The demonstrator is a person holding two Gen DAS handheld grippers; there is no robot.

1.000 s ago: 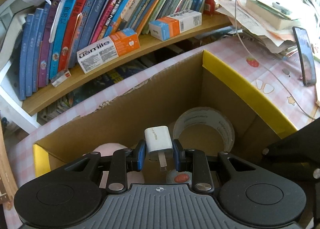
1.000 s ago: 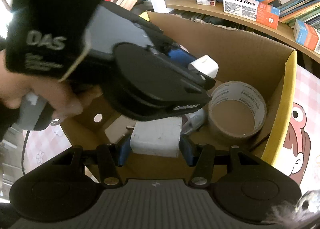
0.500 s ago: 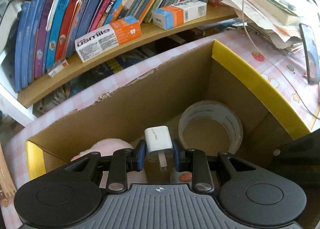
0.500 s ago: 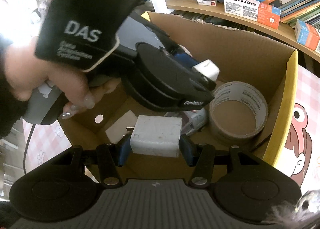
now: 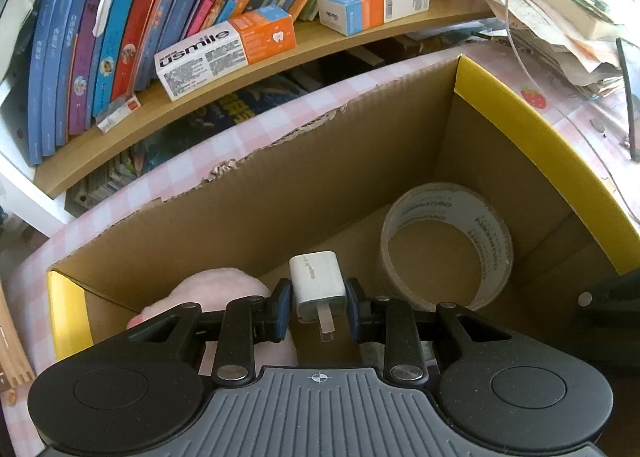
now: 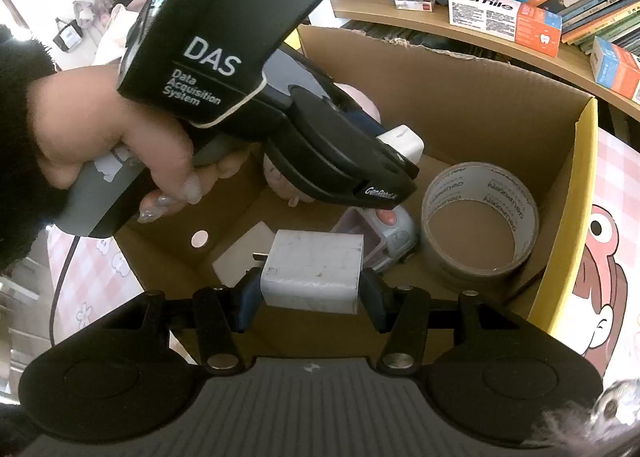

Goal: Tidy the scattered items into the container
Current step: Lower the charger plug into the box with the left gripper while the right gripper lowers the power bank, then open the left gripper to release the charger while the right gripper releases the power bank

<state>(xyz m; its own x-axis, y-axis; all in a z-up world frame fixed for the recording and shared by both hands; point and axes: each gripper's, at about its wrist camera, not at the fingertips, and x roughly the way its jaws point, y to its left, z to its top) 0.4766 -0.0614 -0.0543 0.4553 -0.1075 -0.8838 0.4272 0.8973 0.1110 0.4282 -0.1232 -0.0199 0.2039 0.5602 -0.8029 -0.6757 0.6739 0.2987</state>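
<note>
My left gripper (image 5: 318, 307) is shut on a small white plug charger (image 5: 318, 283), prongs toward the camera, held above the inside of the cardboard box (image 5: 280, 185). In the right wrist view the left gripper's body (image 6: 320, 145) and the hand holding it hang over the box (image 6: 480, 97), with the small charger (image 6: 404, 139) at its tip. My right gripper (image 6: 312, 297) is shut on a larger white charger block (image 6: 314, 271), held over the box's near edge.
In the box lie a roll of brown tape (image 5: 448, 241) (image 6: 480, 221), a pink plush (image 5: 216, 291) and a small white device with a red button (image 6: 384, 233). A bookshelf with books and Usmile boxes (image 5: 224, 51) stands behind. Papers (image 5: 560, 17) pile at the right.
The left gripper with its small charger has moved lower and further over the box. The right gripper holds its charger block almost still.
</note>
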